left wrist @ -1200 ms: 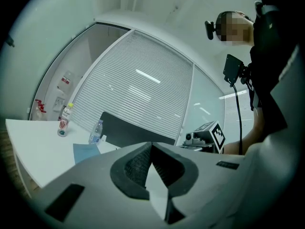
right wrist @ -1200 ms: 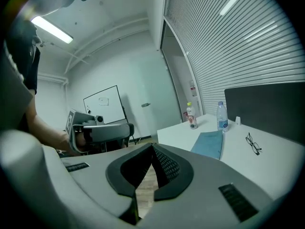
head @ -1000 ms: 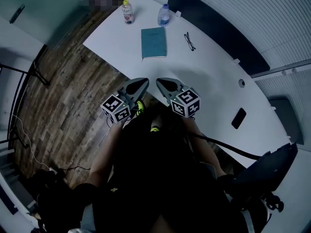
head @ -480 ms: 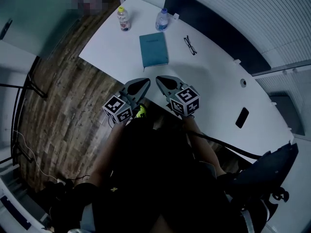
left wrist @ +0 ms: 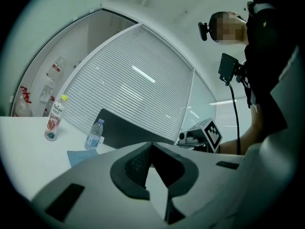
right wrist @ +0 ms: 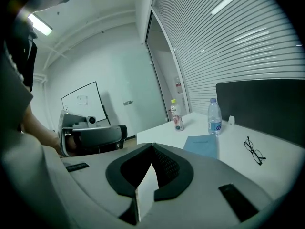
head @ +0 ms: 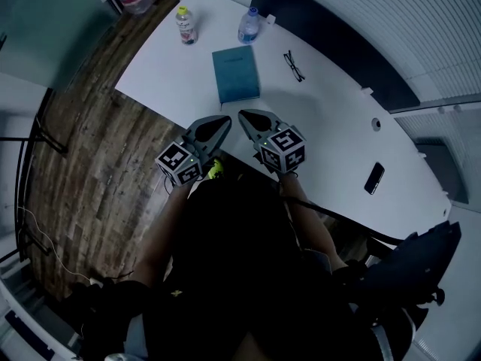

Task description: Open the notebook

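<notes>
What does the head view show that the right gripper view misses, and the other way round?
Only the head view shows a dark phone and a small round fitting, both further along the white table.

Only the right gripper view shows a whiteboard on the far wall, and the right gripper up close, its jaws together with nothing between them.

Both show the blue notebook lying closed, a yellow-capped bottle, a clear water bottle and a pair of glasses.
</notes>
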Demonstrator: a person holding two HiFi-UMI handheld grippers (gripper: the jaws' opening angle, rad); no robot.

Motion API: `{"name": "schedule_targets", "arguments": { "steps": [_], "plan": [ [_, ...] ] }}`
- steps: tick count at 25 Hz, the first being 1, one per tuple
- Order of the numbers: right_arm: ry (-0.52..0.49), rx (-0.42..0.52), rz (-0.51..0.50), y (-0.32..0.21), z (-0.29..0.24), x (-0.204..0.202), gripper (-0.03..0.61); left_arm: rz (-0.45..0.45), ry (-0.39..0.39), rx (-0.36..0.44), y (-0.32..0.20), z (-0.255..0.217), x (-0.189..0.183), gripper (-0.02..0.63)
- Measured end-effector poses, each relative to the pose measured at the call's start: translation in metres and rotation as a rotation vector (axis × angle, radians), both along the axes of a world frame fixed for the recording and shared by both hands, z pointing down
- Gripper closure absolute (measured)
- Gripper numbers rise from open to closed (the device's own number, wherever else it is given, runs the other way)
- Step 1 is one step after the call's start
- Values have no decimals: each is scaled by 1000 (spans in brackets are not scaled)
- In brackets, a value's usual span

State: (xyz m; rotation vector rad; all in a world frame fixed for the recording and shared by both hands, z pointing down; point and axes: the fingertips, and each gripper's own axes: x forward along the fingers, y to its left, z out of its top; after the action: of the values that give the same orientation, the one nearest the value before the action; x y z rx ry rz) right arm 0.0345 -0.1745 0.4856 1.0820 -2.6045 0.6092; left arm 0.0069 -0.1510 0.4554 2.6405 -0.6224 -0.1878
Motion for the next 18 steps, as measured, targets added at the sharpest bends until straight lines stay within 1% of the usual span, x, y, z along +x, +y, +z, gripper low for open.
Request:
{"name": "schedule_targets", "arguments": {
  "steps": [4, 7, 12, 18],
  "plan": [
    [1, -13, 12, -5, 6, 5, 555, -3, -13, -8, -4, 6, 3, 606],
    [11, -22, 13, -12, 10, 10, 554, -22, -23, -18, -11, 10, 2, 606],
    [19, -54, -6, -23, 26, 17, 517, -37, -20, -36, -17, 21, 6, 604],
    [41, -106, 4, -31, 56, 23, 474, -46, -37, -57, -23, 41, 11, 594]
  ]
}}
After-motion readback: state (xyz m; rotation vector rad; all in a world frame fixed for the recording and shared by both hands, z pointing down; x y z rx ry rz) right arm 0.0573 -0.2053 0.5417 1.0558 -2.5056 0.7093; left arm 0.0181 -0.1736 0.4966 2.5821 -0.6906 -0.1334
